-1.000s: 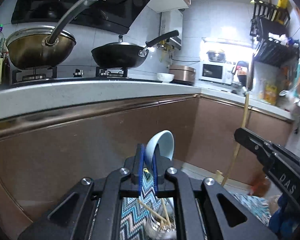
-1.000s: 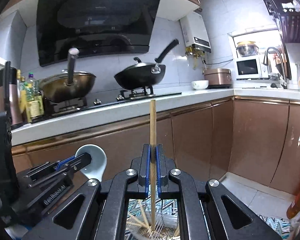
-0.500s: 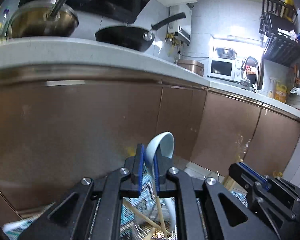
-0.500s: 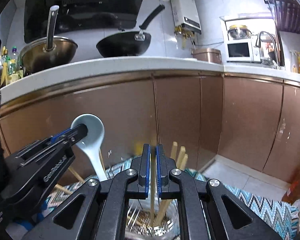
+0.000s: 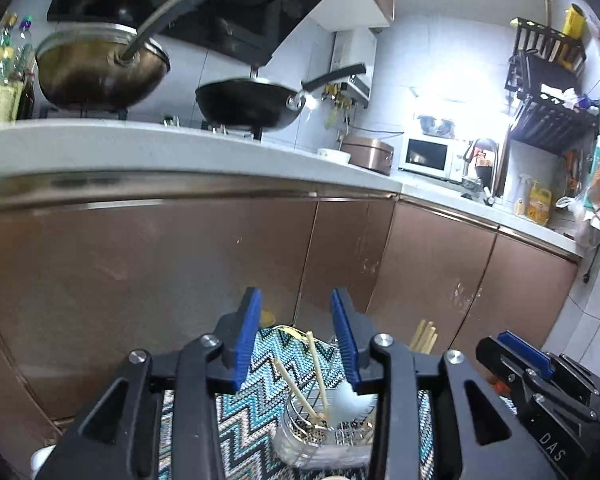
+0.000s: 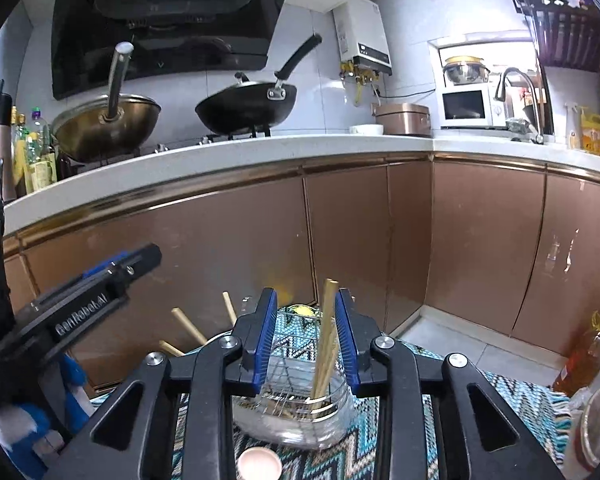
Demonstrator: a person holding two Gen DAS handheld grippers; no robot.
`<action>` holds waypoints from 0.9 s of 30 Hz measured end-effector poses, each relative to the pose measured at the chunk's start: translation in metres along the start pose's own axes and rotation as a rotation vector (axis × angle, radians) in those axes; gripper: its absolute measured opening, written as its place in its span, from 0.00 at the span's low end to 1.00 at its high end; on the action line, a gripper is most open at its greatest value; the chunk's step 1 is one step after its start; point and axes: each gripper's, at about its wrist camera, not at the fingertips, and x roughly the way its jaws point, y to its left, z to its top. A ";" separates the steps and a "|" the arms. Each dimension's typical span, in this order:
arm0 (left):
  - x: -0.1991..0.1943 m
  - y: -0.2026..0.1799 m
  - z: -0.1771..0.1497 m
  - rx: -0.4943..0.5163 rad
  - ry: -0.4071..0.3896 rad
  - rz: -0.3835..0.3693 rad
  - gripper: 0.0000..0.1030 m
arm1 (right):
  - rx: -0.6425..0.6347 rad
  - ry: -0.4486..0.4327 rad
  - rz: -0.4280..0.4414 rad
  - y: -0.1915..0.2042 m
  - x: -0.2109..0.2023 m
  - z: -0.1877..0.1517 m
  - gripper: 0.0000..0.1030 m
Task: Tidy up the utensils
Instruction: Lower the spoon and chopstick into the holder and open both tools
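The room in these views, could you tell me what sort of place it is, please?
A home kitchen, most likely. A black wok sits on a gas stove under a range hood, and a microwave stands on the counter near a tap.

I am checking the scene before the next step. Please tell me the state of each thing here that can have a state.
Left gripper: jaws have just been opening, nothing pressed between them.
Right gripper: jaws have just been opening; chopstick stands between them, not pinched.
Glass jar: upright on the patterned cloth, holding utensils.
White spoon: in the jar, blurred.
Black wok: on the stove.
Cabinet doors: closed.
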 end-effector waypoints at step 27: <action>-0.213 0.004 -0.038 0.049 0.123 0.086 0.56 | 0.094 0.062 0.007 0.019 -0.203 -0.061 0.41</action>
